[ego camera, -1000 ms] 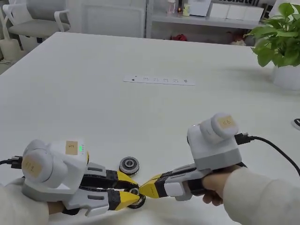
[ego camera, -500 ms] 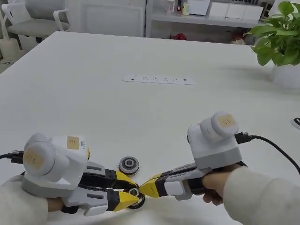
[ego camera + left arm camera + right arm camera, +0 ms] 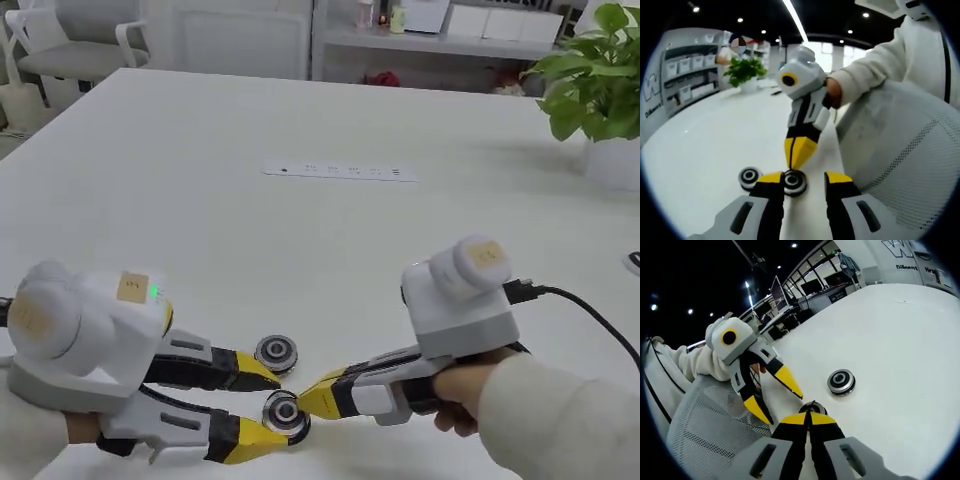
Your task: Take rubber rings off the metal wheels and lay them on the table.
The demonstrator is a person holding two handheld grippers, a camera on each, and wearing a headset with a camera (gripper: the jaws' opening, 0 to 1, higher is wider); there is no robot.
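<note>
Two small metal wheels with black rubber rings lie near the table's front edge. The near wheel (image 3: pixel 283 411) (image 3: pixel 795 183) (image 3: pixel 813 407) sits between the spread jaws of my left gripper (image 3: pixel 279 402) (image 3: pixel 805 179), which is open and apart from it. My right gripper (image 3: pixel 303 400) (image 3: pixel 810 419) comes in from the right with its yellow tips closed on that wheel's rim; whether they pinch the ring alone is unclear. The second wheel (image 3: pixel 275 352) (image 3: pixel 749 177) (image 3: pixel 841 381) lies flat a little farther back, untouched.
A white power strip (image 3: pixel 340 171) lies mid-table. A potted plant (image 3: pixel 598 85) stands at the far right, and a black cable (image 3: pixel 590 316) trails from the right gripper. A chair (image 3: pixel 70 45) and shelves stand beyond the white table (image 3: pixel 200 230).
My left gripper, shut around the near wheel before, has opened and drawn back to the left. The right gripper and both wheels have stayed in place.
</note>
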